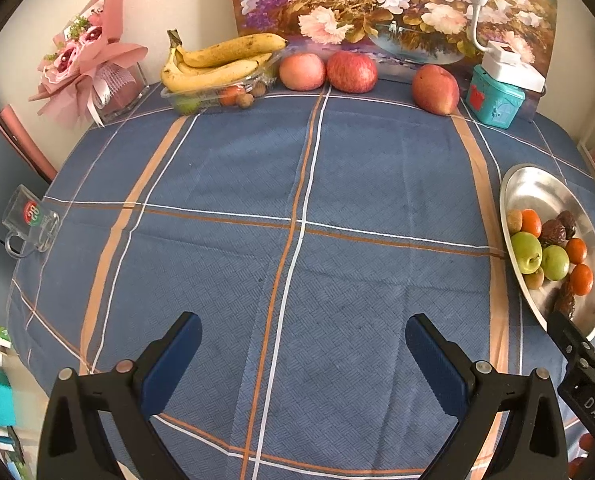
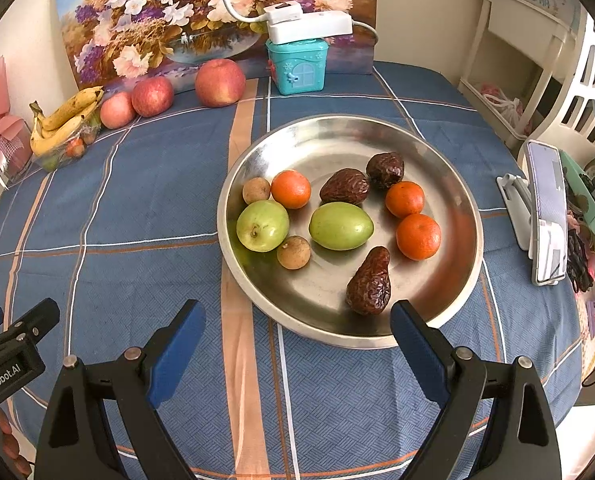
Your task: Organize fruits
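Note:
A steel plate [image 2: 453, 196] holds two green fruits [image 2: 340, 226], three small oranges [image 2: 418, 237], three wrinkled dark dates [image 2: 369, 283] and two small brown round fruits [image 2: 293, 252]. The plate also shows at the right of the left wrist view [image 1: 537, 188]. At the back, bananas [image 1: 217, 64] lie on a clear tray of small fruits [image 1: 233, 94], with three red apples [image 1: 352, 71] beside it. My left gripper [image 1: 303, 342] is open and empty over bare cloth. My right gripper [image 2: 297, 330] is open and empty at the plate's near rim.
A blue plaid cloth [image 1: 297, 200] covers the table. A teal box [image 2: 297, 65] with a white lamp base stands at the back before a flower painting. A pink bouquet [image 1: 89, 64] is back left, a glass mug [image 1: 31, 222] at the left edge, a phone on a stand [image 2: 545, 216] at the right.

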